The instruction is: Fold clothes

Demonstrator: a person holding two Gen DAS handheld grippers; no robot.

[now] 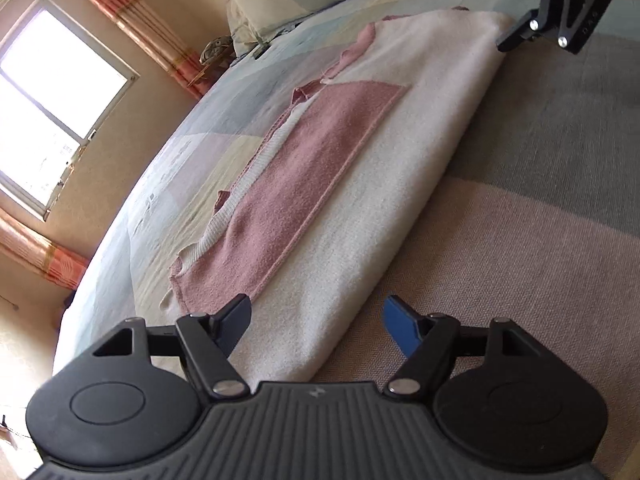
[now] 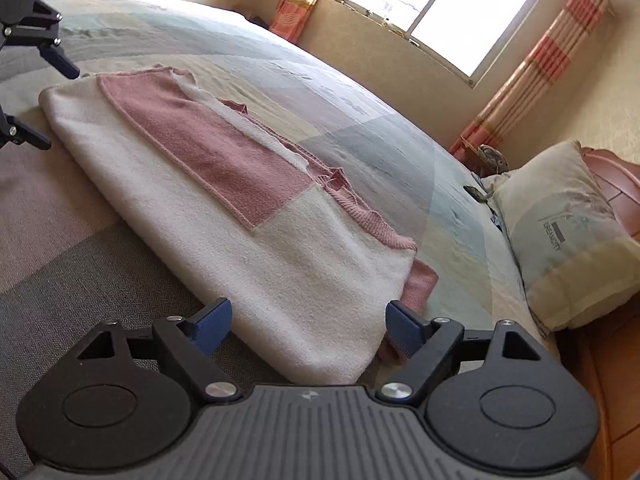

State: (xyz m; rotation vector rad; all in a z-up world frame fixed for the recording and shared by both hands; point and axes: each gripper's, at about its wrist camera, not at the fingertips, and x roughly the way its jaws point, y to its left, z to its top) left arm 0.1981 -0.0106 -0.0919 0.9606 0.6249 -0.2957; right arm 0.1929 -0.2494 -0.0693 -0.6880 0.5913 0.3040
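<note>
Black and blue, the left tool [image 1: 316,326] sits at the bottom of its own view with its jaws wide apart and nothing between them, poised just over the near end of the folded garment [image 1: 360,184]. In the right wrist view the right tool [image 2: 308,328] stands likewise at the bottom centre, jaws spread apart and empty, straddling the other end of the same garment [image 2: 224,184]. Each tool also shows in the other's view: the right one at the upper right [image 1: 560,12], the left one at the far left edge [image 2: 28,68].

That garment is a cream knit with a dusty pink panel, folded into a long strip and lying flat on the bed [image 1: 540,208], running from the lower centre to the upper part of each frame.

On the bedspread's far side lies a pillow [image 2: 560,236] printed with the word "DREAMCITY". A bright window [image 2: 440,8] with striped orange curtains [image 2: 536,76] fills the upper right of the right wrist view.
</note>
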